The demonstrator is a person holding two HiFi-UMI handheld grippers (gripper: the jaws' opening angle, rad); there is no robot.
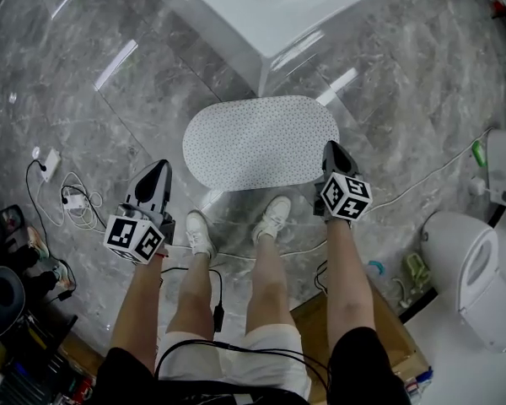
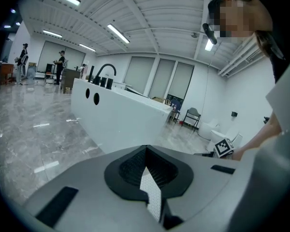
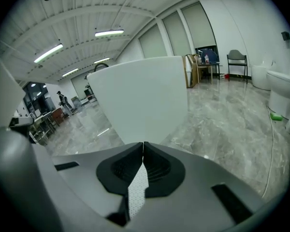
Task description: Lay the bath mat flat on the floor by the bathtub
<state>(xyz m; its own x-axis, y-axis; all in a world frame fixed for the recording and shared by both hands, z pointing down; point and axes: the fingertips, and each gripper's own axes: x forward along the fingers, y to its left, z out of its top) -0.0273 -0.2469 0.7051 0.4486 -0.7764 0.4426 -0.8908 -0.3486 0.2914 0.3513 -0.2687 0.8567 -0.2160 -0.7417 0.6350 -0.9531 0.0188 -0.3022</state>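
Both my grippers are clamped on the near edge of the white dotted oval bath mat [image 1: 261,142]: left gripper [image 1: 160,167] lower-left, right gripper [image 1: 331,148] right end, long axis left-right mid-frame, white bathtub [image 1: 278,7] corner just above.

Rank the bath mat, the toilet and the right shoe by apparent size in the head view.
Largest: bath mat
toilet, close behind; the mat may be nearer the camera, so unsure
right shoe, clearly smallest

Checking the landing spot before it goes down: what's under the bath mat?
Grey marble floor shows around the bath mat. The patch directly beneath it is covered, so it cannot be checked.
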